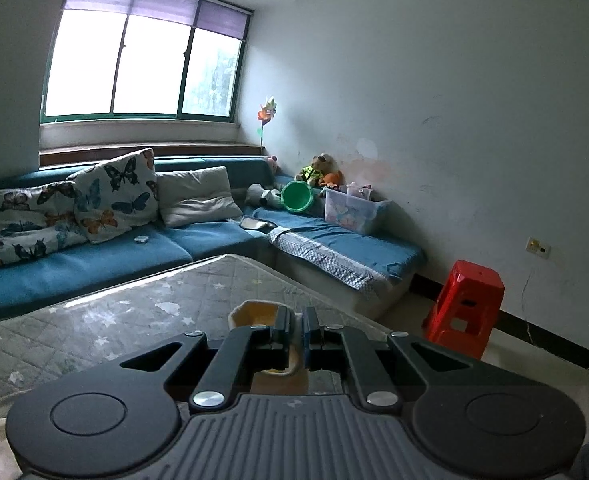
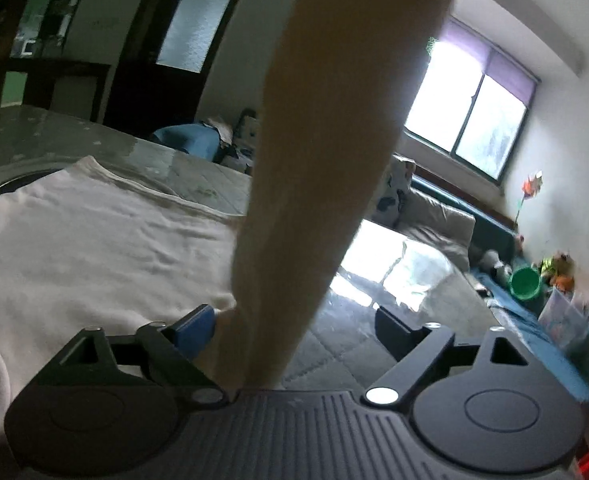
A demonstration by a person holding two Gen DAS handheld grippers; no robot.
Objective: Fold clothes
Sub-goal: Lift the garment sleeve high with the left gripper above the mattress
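While your left gripper (image 1: pixel 295 330) clamps the tan sleeve (image 2: pixel 334 152), the spread right fingers (image 2: pixel 198 326) may miss it.

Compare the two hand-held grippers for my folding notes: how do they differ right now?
The left hand-held gripper is shut on a tan sleeve; the right hand-held gripper stands wide open, the sleeve hanging between its fingers. Both hover over the table.

The tan cloth strip (image 2: pixel 326 160) runs off the top edge, hiding the table behind. Right side's toys (image 2: pixel 554 268) are all motion-blurred.
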